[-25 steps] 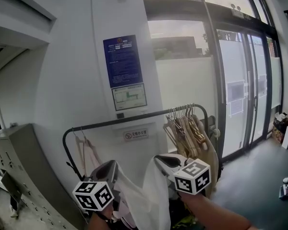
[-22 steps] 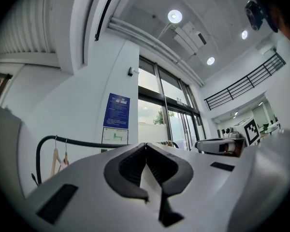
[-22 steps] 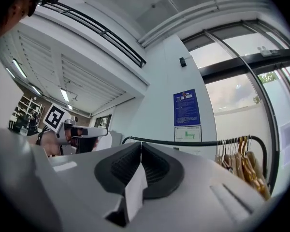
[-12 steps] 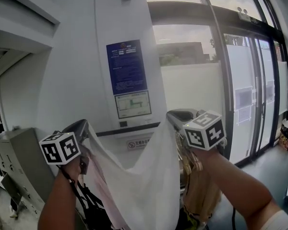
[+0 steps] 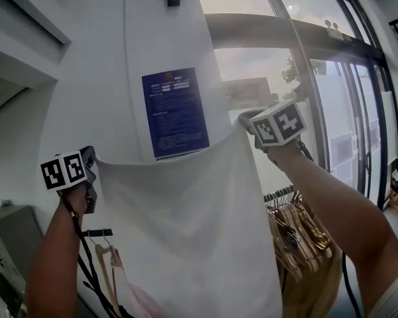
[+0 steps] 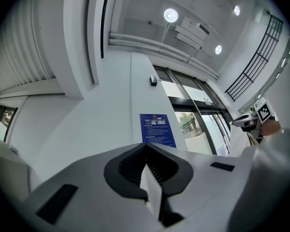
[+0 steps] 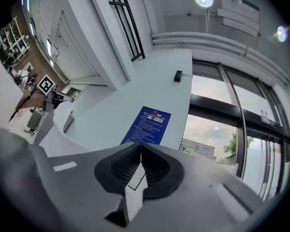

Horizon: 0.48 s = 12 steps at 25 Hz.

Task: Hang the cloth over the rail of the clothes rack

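At the far left of the head view, the left tool is clamped shut on one top corner of the thin white cloth. Its own view shows a fold of the fabric pinched between the ribbed pads. From there the cloth's upper edge runs taut, rising towards the right. The sheet hangs flat and wide below it, in front of the white pillar with its blue printed notice. Holding it by two corners, spread and high, looks like preparation for carrying it over the rail without bunching.

At the other top corner the right tool, raised higher than the left, is likewise closed on the fabric, a strip nipped between its pads. Lower right, a short stretch of the dark metal rail of the clothes rack shows beside the cloth's edge, crowded with wooden hangers. The rest of the rail is hidden behind the sheet, so free room probably lies left of those hangers. The cloth seems not yet draped over the rail.
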Tool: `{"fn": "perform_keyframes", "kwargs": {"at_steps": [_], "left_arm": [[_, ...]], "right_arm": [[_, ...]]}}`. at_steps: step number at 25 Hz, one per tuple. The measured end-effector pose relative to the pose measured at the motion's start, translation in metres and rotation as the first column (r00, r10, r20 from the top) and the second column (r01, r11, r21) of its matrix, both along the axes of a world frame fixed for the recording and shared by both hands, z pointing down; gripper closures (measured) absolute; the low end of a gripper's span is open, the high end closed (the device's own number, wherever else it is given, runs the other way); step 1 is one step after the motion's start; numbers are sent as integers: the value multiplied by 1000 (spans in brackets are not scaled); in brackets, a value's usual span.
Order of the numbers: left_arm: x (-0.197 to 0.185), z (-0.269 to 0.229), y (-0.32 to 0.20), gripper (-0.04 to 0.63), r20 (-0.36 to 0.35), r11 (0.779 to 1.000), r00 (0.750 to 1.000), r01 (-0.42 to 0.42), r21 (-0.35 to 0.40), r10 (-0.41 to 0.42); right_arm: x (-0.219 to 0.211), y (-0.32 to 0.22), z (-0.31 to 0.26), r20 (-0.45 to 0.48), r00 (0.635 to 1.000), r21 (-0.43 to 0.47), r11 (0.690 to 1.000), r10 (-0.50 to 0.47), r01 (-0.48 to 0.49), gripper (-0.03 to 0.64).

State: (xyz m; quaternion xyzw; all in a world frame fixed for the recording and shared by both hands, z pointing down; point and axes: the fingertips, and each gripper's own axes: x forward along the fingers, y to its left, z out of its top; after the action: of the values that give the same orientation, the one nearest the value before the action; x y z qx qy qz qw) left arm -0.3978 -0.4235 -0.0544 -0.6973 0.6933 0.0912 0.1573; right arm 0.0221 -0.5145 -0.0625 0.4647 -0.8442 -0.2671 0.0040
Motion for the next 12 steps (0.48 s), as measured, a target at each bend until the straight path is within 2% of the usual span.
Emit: {"fn": "perform_keyframes", "kwargs": {"at_steps": [3,6,12], "left_arm": [[-39,-15,-59,586,-3,1000,1000,16,-16,-16],[-67,-28,-105,586,-16,1000,1000,24,-18,-25],[-79,-34,-195,586,-20,999,999,32,-33,-33]], "right_arm": [[-1,-64,-21,26,997,10,997,78,-78,608],[-12,-123,-28,22,993,-7,994,114,-114,608],[-29,-228,-36,-10,988,-31,987,156,-157,609]]}}
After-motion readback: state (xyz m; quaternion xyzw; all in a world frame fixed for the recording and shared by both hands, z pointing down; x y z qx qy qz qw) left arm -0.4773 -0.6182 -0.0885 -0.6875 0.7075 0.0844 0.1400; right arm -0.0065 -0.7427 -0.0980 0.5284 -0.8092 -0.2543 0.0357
